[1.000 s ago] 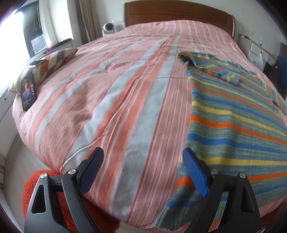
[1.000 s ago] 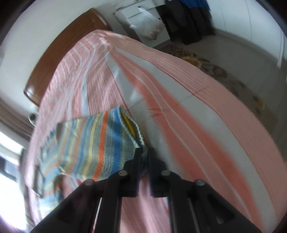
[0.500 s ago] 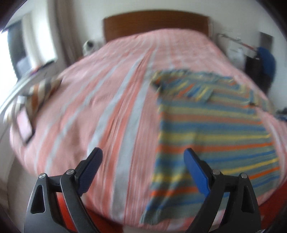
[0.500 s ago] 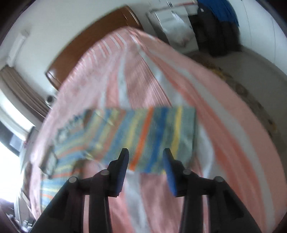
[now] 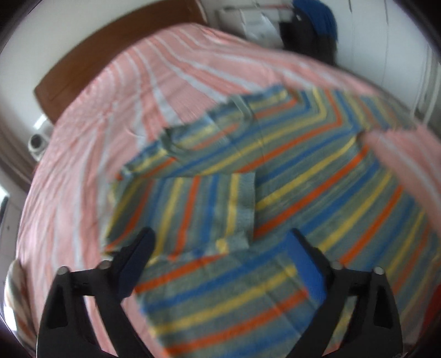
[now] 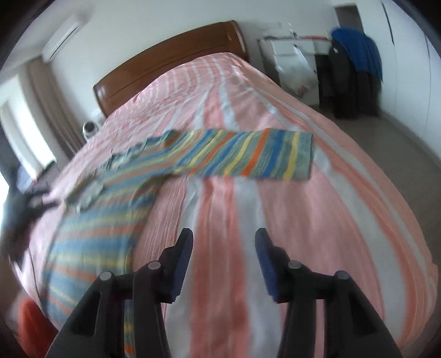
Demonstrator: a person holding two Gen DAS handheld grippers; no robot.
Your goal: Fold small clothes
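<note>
In the left wrist view, the left gripper (image 5: 220,253) hangs low over the striped sweater (image 5: 317,187), its jaws spread wide and holding nothing. The left finger (image 5: 137,261) is over the sweater's near-left edge, and the blue-padded right finger (image 5: 306,264) is over the knit body. The sweater lies flat on the bed (image 5: 132,96), which is covered in pink and white stripes. One sleeve (image 5: 198,209) is folded in across the body, its grey cuff ending near the middle of the garment. The other sleeve runs out toward the right edge of the picture. A wooden headboard (image 5: 110,55) stands at the far end, and dark and blue clothes (image 5: 317,24) hang in the far right corner.

In the right wrist view, the sweater's body (image 6: 93,220) lies at the left of the bed, blurred. Its outstretched sleeve (image 6: 248,157) lies flat across the bedspread toward the middle, cuff to the right. The right gripper (image 6: 223,261) hovers above bare bedspread (image 6: 317,220), well apart from that sleeve, with its jaws released and nothing between them. A white cabinet (image 6: 292,66) stands against the far wall to the right of the headboard.
</note>
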